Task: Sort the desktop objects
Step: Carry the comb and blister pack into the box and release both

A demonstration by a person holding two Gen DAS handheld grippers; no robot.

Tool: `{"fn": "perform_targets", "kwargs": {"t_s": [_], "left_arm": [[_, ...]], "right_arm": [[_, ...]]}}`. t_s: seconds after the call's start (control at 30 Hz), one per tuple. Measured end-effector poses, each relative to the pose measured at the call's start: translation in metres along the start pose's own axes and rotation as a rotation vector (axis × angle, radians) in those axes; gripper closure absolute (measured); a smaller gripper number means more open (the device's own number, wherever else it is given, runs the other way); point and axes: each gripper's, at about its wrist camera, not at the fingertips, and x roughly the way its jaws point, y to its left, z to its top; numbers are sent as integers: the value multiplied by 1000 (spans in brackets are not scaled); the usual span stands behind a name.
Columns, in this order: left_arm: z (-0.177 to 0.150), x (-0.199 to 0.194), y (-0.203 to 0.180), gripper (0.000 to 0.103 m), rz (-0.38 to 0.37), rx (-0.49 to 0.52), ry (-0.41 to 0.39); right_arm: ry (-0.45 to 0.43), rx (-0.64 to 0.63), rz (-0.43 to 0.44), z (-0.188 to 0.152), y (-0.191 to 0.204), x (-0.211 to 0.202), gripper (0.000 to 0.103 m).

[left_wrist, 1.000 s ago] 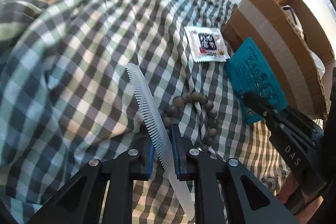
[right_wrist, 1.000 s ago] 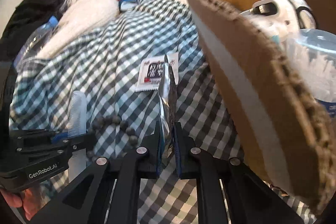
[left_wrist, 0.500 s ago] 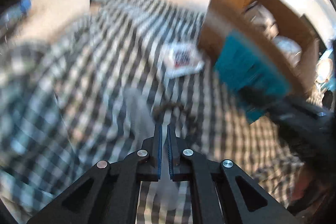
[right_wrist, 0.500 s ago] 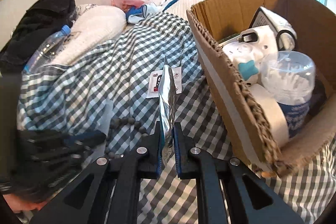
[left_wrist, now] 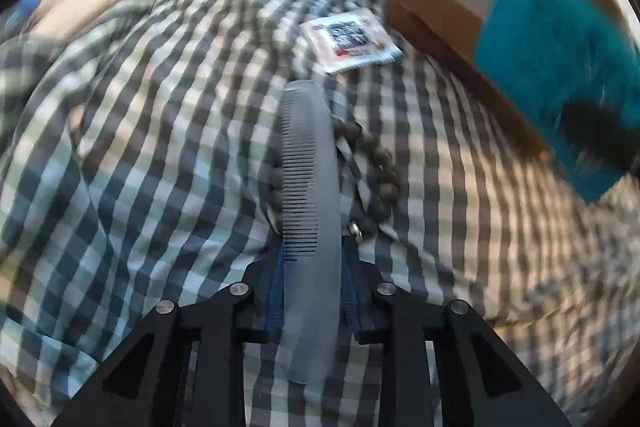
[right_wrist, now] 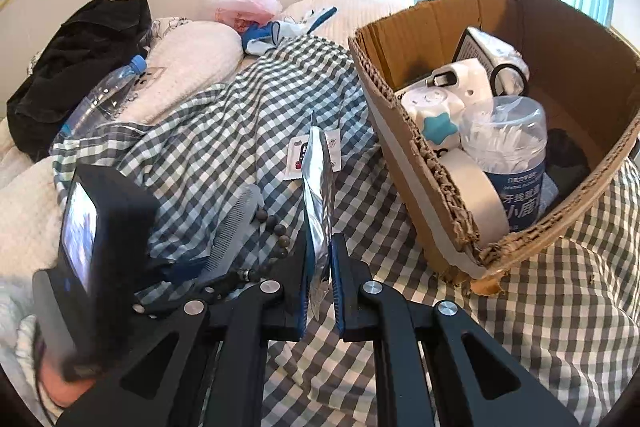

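Note:
A pale grey comb (left_wrist: 310, 187) lies flat on the checked cloth (left_wrist: 160, 147), partly over a brown bead bracelet (left_wrist: 380, 179). My left gripper (left_wrist: 311, 255) straddles the comb's handle end; its jaws are opening, with the comb between the pads and a sliver of gap on each side. My right gripper (right_wrist: 319, 243) is shut on a foil packet (right_wrist: 318, 187), silver edge-on here and teal (left_wrist: 552, 67) in the blurred left wrist view. It hangs above the cloth, left of the cardboard box (right_wrist: 400, 131). A white sachet (left_wrist: 352, 41) lies beyond the comb.
The box holds a white camera (right_wrist: 452, 83), a jar of cotton swabs (right_wrist: 508, 139) and a tape roll (right_wrist: 476, 187). At the far left lie a water bottle (right_wrist: 100, 99), black clothing (right_wrist: 76, 51) and a pink bag (right_wrist: 244, 3) on white bedding.
The left gripper lost its edge-on grip on the comb, shut empty, rolled, and now spreads its jaws around the flat comb. The right gripper rose with the packet, so the box's inside shows.

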Motion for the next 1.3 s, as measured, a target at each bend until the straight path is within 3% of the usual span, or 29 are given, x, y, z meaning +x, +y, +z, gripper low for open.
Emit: {"fn": "perform_targets", "kwargs": {"t_s": [0.17,0.37,0.47,0.9,1.1,1.3], "left_arm": [[-5,-23,-5,77,13,14,-96],[0,-71,4,77,-42,-61,-251],[5,-94,-3,77,-56,-50,-309],[46,-169,-51,77,-153,35,-430],[82,-181,-81,77,-158,98,-476],[124,-171,-122,77,-146,188,-492]], "right_arm": [[-33,14,12,1,-3,-20,94],[-83,55,44,3,-10,-45,94],[-100,64,44,5,-14,-56,94],[-217,92,30,31,-46,-114,94],[-250,81,-24,58,-82,-126,94],[-228,107,-80,80,-137,-106,94]]}}
